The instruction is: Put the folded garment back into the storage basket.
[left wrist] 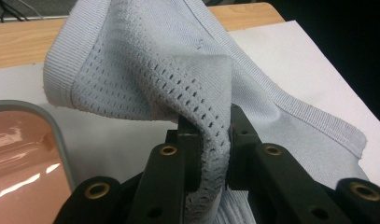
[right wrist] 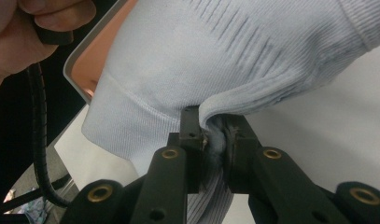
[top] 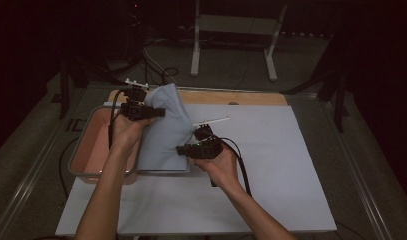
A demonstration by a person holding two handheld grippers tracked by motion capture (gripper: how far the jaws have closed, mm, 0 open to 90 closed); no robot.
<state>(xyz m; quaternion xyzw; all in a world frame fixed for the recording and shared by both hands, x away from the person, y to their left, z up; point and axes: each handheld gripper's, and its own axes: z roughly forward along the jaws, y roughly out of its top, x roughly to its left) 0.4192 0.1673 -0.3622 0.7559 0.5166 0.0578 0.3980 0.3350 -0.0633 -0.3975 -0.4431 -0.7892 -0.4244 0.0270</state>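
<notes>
Mid-lift: left tongs [left wrist: 208, 140] and right tongs [right wrist: 211, 133] both pinching pale blue knit garment [top: 166, 125], raised beside pink tray [top: 91, 145]. Next, probably spreading it flat on surface [top: 271, 150].

The pale blue garment [left wrist: 187, 70] is soft knitted cloth, ribbed at its edges and open-meshed elsewhere. The tray [left wrist: 24, 154] has a glossy pink inside and a grey rim. Matt white paper [top: 271, 165] covers the wooden bench [top: 231, 97].

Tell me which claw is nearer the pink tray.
Left. The left claw holds the pale blue knit garment above the pink tray's far right edge; the right claw grips it farther right, over the white sheet.
</notes>
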